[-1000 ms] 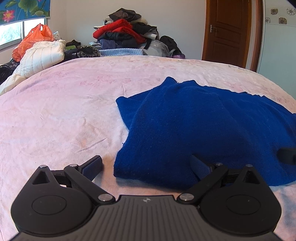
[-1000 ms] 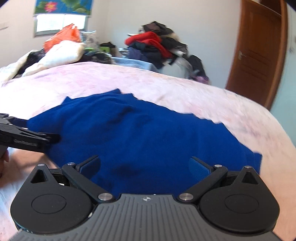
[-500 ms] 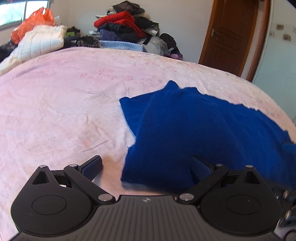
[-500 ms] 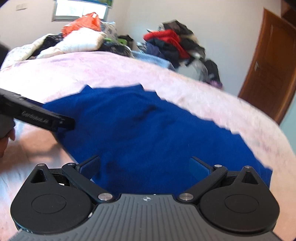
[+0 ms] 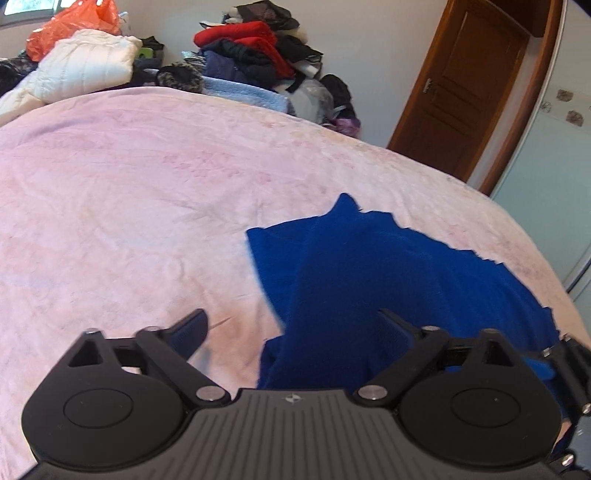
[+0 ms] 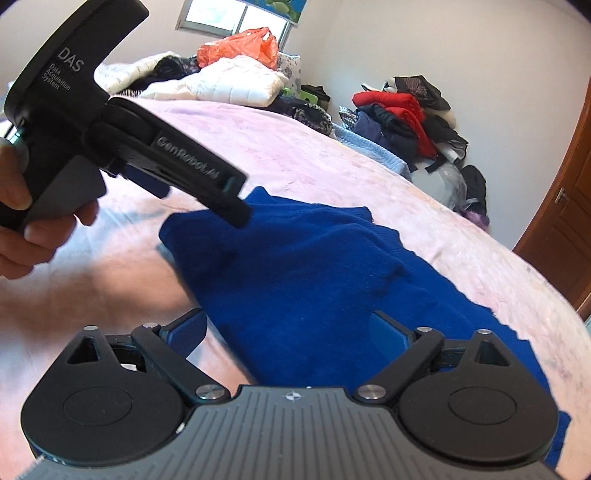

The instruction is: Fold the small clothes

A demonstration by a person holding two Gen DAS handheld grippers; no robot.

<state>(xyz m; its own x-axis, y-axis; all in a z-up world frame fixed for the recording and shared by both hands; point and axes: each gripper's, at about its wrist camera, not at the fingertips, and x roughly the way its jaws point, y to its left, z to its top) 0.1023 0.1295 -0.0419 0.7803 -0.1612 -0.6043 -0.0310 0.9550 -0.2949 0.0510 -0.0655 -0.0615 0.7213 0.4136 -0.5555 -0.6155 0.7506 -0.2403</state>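
Observation:
A dark blue knitted garment (image 5: 388, 280) lies partly folded on the pink bedspread (image 5: 129, 192); it also shows in the right wrist view (image 6: 314, 280). My left gripper (image 5: 291, 332) is open and empty above the garment's near left edge. My right gripper (image 6: 288, 328) is open and empty above the garment's near edge. In the right wrist view the left gripper's black body (image 6: 110, 140) is held in a hand at the upper left, its fingers over the garment's far left corner.
A pile of red and dark clothes (image 5: 255, 55) lies beyond the bed's far edge. A white quilted jacket (image 5: 85, 70) and an orange plastic bag (image 5: 74, 29) lie at the far left. A brown door (image 5: 465, 92) stands at the right.
Both grippers have lifted and tilted, staying open. The left one has risen away from the garment's left edge. The right one has swung left, so the left gripper looms large in its view.

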